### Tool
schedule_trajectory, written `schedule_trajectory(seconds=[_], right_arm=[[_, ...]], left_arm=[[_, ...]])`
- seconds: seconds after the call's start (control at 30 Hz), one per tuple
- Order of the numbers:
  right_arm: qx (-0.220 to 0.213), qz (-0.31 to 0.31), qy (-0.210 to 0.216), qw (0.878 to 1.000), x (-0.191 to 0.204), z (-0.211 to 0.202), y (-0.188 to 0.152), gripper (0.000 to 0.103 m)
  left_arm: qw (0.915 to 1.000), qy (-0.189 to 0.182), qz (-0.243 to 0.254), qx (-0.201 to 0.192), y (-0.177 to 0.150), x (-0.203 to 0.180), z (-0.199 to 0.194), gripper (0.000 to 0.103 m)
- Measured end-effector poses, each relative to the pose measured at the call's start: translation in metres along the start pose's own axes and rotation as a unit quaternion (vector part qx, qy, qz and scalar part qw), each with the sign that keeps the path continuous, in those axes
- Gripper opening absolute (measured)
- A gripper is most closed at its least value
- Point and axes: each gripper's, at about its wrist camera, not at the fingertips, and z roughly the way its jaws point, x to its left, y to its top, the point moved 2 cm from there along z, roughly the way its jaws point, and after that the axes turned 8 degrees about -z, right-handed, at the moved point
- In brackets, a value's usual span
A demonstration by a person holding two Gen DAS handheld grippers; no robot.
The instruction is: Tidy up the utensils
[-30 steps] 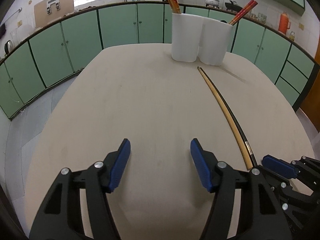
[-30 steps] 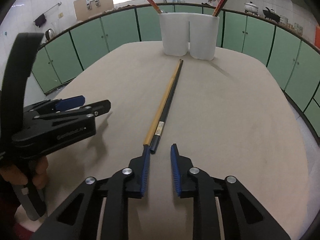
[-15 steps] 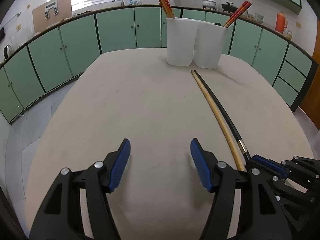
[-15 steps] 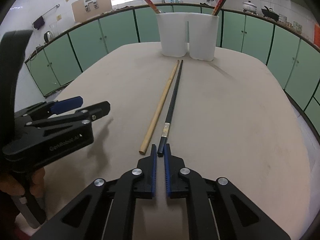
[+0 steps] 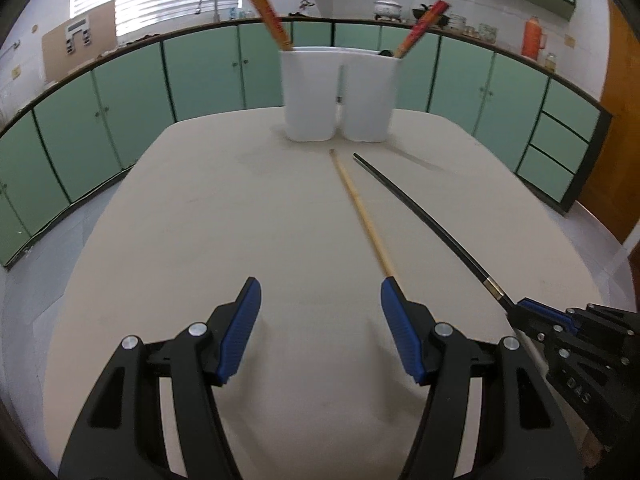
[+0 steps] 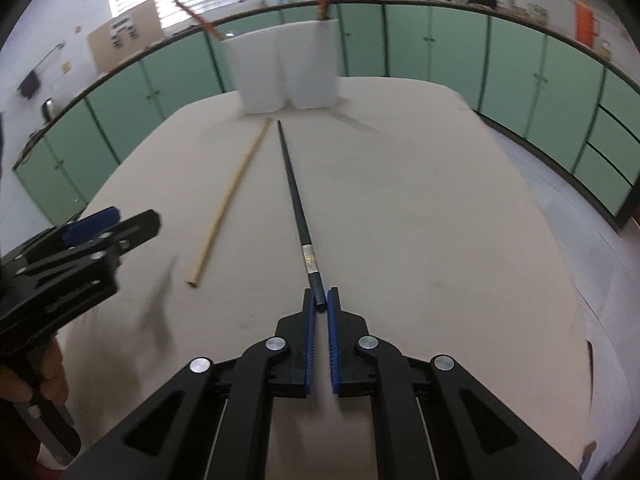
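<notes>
My right gripper (image 6: pixel 321 300) is shut on the near end of a black chopstick (image 6: pixel 294 196), which points toward the white two-compartment holder (image 6: pixel 286 68). In the left wrist view the black chopstick (image 5: pixel 424 222) runs to the right gripper (image 5: pixel 532 312) at lower right. A tan wooden chopstick (image 5: pixel 362 212) lies on the table, its near end just beyond my left gripper's right finger; it also shows in the right wrist view (image 6: pixel 228 200). My left gripper (image 5: pixel 320 292) is open and empty above the table. The holder (image 5: pixel 338 94) has red chopsticks (image 5: pixel 268 16) in each compartment.
The beige table (image 5: pixel 224 216) has rounded edges. Green cabinets (image 5: pixel 200 72) line the walls behind it. The left gripper (image 6: pixel 80 248) and the hand holding it show at the left of the right wrist view.
My right gripper closed on the black chopstick's near end and swung it away from the tan one. The left gripper moved toward the tan chopstick's near end.
</notes>
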Motion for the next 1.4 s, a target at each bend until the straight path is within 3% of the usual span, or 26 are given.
schedule_trajectory(seconds=[0.23,0.43,0.57,0.7,0.8,1.07,1.13,1.2,1.4], right_arm=[[-0.004,0.023,-0.008,1.000,-0.014,0.001,0.001,0.006],[-0.008,0.028,-0.006,1.000,-0.017,0.005,0.004,0.006],[-0.009,0.027,-0.004,1.000,-0.017,0.004,0.003,0.006],[-0.011,0.023,-0.002,1.000,-0.015,0.002,0.001,0.006],[-0.012,0.014,-0.002,1.000,-0.012,0.002,0.001,0.006],[-0.013,-0.011,0.017,1.000,-0.007,0.001,-0.001,0.007],[-0.014,-0.022,0.026,0.999,-0.006,-0.001,-0.003,0.013],[-0.015,-0.028,0.035,0.999,-0.006,-0.003,-0.004,0.018],[-0.021,-0.032,0.040,0.998,-0.006,-0.003,-0.005,0.020]], left_arm=[[0.9995,-0.023,0.020,0.012,-0.008,-0.022,0.006,0.061],[0.9987,-0.026,0.031,0.032,-0.014,-0.030,0.018,0.050],[0.9980,-0.027,0.033,0.047,-0.017,-0.031,0.025,0.039],[0.9980,-0.028,0.033,0.046,-0.015,-0.029,0.025,0.017],[0.9982,-0.026,0.027,0.046,-0.013,-0.024,0.026,0.007],[0.9984,-0.028,-0.007,0.048,-0.005,0.008,0.025,0.008],[0.9980,-0.035,-0.015,0.050,-0.004,0.014,0.023,0.014],[0.9980,-0.038,-0.020,0.047,-0.006,0.019,0.020,0.029],[0.9983,-0.036,-0.020,0.041,-0.011,0.024,0.020,0.030]])
